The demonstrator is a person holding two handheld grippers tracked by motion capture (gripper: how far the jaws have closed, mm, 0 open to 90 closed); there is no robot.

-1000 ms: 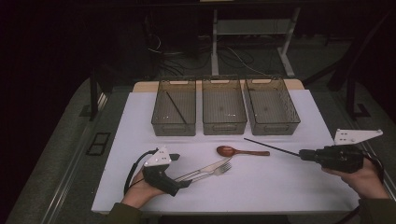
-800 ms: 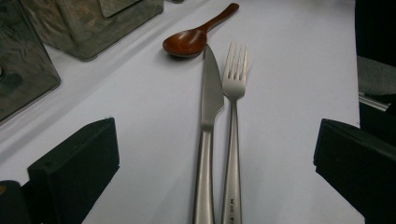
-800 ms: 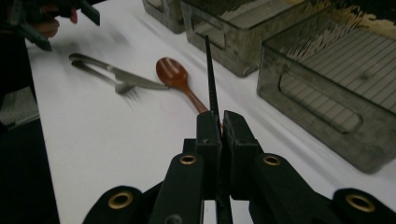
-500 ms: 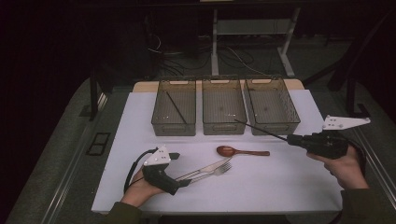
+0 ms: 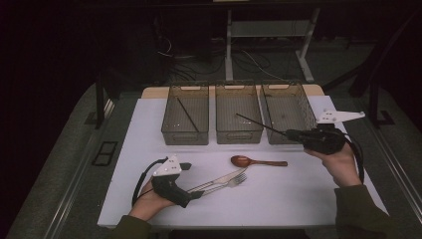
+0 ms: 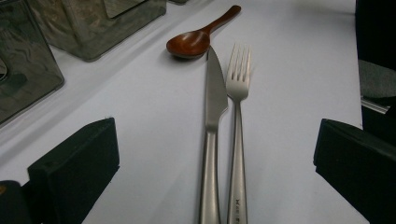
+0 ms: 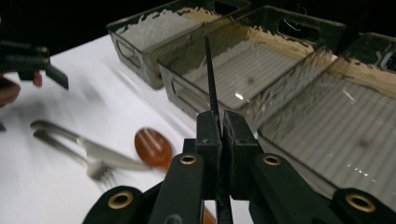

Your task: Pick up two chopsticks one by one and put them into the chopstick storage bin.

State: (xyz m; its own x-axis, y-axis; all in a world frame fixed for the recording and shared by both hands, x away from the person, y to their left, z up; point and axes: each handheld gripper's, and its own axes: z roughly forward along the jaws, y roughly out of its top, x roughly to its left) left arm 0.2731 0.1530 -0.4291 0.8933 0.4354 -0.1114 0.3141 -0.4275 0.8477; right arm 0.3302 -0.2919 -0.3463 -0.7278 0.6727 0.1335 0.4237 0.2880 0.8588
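Note:
My right gripper is shut on a thin black chopstick, held off the table. The stick's tip reaches over the middle clear bin. A second black chopstick lies slanted in the left bin. My left gripper rests open at the front left of the white table. The handles of a steel knife and fork lie between its jaws, apart from the pads. A brown wooden spoon lies just beyond them.
The right bin stands beside the other two along the back of the white table. Dark floor, cables and a metal frame lie behind the table. Grey aisles run along both sides.
My right gripper has risen and swung left toward the bins with the chopstick, so the tip now hangs over the middle bin. The left gripper has stayed put.

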